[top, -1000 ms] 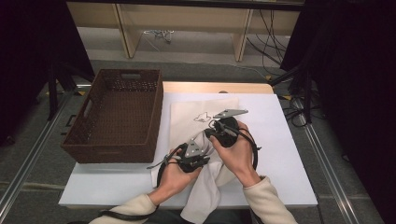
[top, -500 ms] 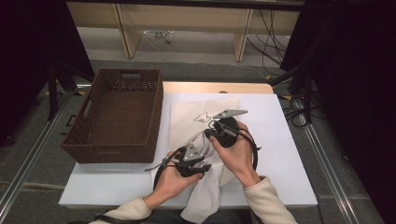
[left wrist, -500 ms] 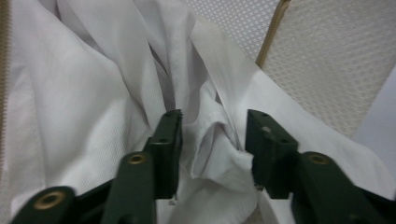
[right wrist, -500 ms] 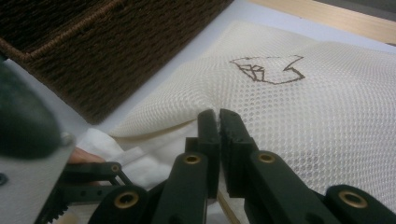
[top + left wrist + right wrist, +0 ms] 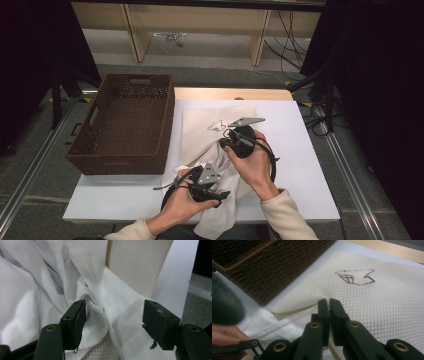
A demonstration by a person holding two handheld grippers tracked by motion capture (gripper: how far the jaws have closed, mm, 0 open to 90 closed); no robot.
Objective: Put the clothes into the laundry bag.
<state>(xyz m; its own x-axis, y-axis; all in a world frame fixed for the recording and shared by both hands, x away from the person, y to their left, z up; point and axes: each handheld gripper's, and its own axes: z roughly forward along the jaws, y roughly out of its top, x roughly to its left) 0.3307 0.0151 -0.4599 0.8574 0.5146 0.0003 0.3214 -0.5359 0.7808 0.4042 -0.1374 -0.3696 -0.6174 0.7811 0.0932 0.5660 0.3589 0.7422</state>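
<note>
A cream mesh bag (image 5: 200, 127) with a brown logo lies flat on the white table top (image 5: 300, 150). A white cloth (image 5: 220, 220) spills from its near mouth and hangs over the table's front edge. My right gripper (image 5: 329, 302) is shut on the mesh bag's (image 5: 367, 297) edge at the mouth, with the cloth (image 5: 274, 322) just beneath. My left gripper (image 5: 113, 315) stands open, its jaws having just been opening. A fold of the white cloth (image 5: 30, 302) lies loose between the pads, and neither pad presses on it. In the high view the left gripper (image 5: 220, 192) sits near the front edge.
A dark brown wicker basket (image 5: 85, 155) stands on the table's left side, close to the bag. Cables trail from both grippers. Bare white table lies to the right of the bag.
My left hand has drawn back toward the table's near edge, away from the bag's mouth. The right hand and the bag have stayed put.
</note>
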